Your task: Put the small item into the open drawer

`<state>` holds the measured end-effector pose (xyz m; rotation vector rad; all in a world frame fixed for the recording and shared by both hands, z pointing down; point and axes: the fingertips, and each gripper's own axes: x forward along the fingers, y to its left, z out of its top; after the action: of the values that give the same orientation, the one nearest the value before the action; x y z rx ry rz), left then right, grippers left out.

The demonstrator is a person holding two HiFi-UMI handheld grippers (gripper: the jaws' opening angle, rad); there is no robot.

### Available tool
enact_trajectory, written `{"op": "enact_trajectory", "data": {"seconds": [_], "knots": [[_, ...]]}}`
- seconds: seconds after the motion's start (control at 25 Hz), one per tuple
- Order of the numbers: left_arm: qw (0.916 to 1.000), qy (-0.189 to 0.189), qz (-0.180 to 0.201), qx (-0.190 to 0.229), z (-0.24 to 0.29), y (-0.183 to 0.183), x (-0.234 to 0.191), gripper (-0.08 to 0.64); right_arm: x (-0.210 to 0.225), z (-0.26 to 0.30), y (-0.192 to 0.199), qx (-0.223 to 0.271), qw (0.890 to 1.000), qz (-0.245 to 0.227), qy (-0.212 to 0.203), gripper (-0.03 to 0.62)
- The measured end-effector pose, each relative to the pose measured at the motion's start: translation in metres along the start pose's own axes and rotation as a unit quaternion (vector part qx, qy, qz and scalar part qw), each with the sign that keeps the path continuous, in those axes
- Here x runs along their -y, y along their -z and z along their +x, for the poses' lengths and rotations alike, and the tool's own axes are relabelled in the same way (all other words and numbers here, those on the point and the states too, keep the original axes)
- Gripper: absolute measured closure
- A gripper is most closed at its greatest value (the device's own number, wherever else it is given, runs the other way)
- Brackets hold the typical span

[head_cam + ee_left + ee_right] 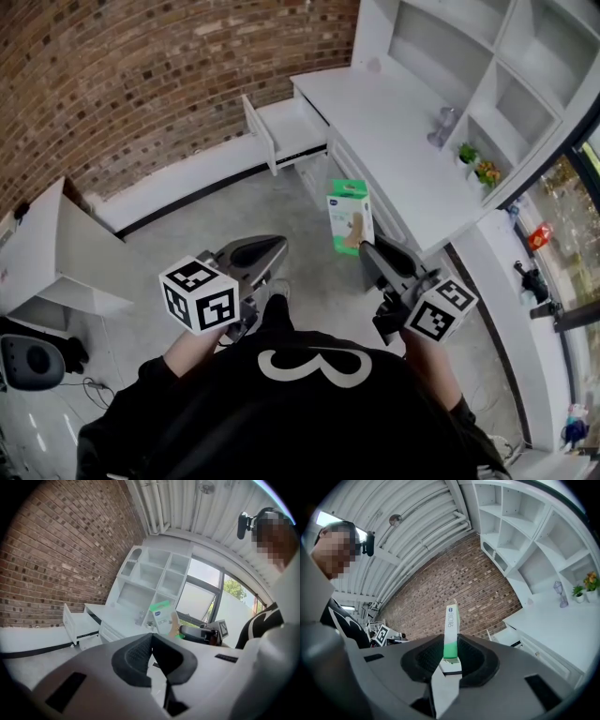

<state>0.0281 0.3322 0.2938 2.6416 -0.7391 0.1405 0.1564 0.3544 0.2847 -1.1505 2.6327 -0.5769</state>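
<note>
A small green and white box (350, 216) is held upright in the air, with my right gripper (367, 251) shut on its lower end. In the right gripper view the box (451, 634) stands edge-on between the pads of the right gripper (451, 656). The open white drawer (281, 131) juts from the desk (394, 122) ahead, beyond the box, and looks empty. My left gripper (272, 248) hovers to the left of the box, shut on nothing; its pads meet in the left gripper view (151, 639). That view also takes in the box (162, 616) and the drawer (77, 625).
White shelving (469, 56) stands over the desk, with a glass vase (443, 127) and small plants (478, 164) on the desktop. A brick wall (141, 66) runs behind. A white cabinet (66, 253) stands at the left, a black device (33, 361) on the floor beside it.
</note>
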Motion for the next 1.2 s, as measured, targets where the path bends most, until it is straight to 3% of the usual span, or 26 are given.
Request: {"op": "enact_trajectory", "data": {"seconds": [0.2, 0.44, 1.2], "knots": [[0.9999, 0.012, -0.003, -0.01, 0.023, -0.001, -0.022, 0.558, 0.022, 0.013, 0.001, -0.004, 0.999, -0.023, 0.022, 0.5], [0.9995, 0.024, -0.01, -0.018, 0.05, -0.012, -0.063, 0.558, 0.061, 0.047, -0.004, -0.003, 0.999, 0.006, 0.033, 0.5], [0.9963, 0.019, -0.065, -0.053, 0.152, -0.081, -0.298, 0.558, 0.211, 0.263, -0.027, -0.055, 0.995, 0.047, 0.066, 0.5]]}}
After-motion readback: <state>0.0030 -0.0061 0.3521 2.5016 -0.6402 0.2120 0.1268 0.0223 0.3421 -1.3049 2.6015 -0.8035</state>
